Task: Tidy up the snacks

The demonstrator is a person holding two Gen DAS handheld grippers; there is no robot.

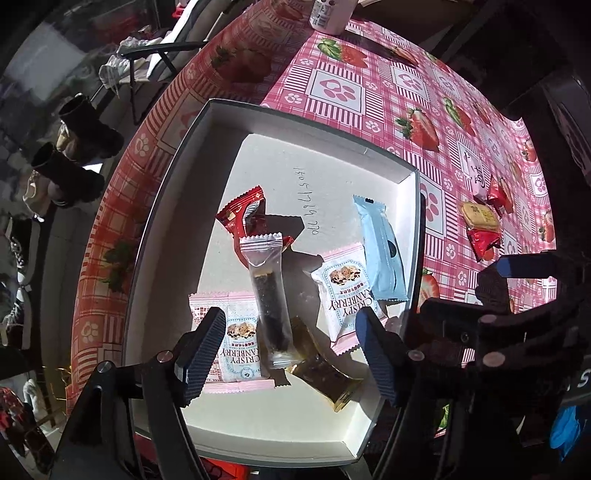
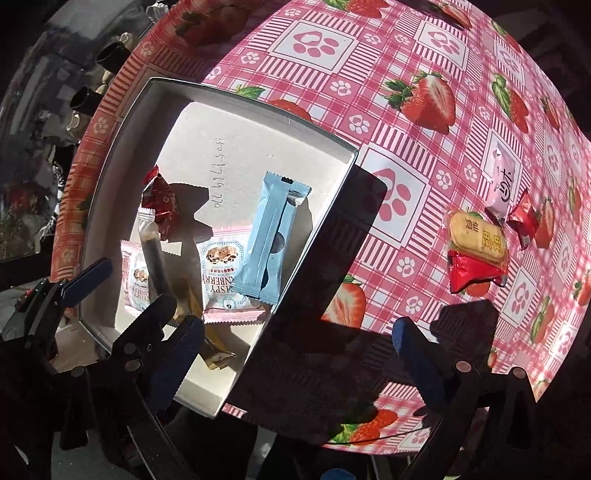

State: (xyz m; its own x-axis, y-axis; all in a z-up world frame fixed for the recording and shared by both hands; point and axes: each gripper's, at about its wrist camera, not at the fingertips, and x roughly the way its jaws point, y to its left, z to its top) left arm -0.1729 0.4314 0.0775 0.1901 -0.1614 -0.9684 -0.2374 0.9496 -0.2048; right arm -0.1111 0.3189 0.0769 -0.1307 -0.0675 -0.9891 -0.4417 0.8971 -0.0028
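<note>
A white cardboard box (image 1: 325, 147) (image 2: 258, 122) sits on the strawberry tablecloth. It holds a red packet (image 1: 243, 214), a clear bar packet (image 1: 267, 295), two Crispy Cranberry packets (image 1: 343, 295) (image 1: 240, 343), a light blue packet (image 1: 380, 251) (image 2: 269, 236) and a gold packet (image 1: 325, 373). My left gripper (image 1: 291, 350) is open and empty above the box's near part. My right gripper (image 2: 299, 358) is open and empty over the box's right wall. On the cloth to the right lie a biscuit packet (image 2: 476, 236), a red packet (image 2: 469, 271), a small red packet (image 2: 522, 218) and a pink packet (image 2: 502, 177).
A white bottle (image 1: 328, 14) stands at the table's far edge. The table's left edge drops to a floor with shoes (image 1: 74, 155) and a chair (image 1: 155, 55). The right gripper's body (image 1: 517, 314) shows at the right of the left wrist view.
</note>
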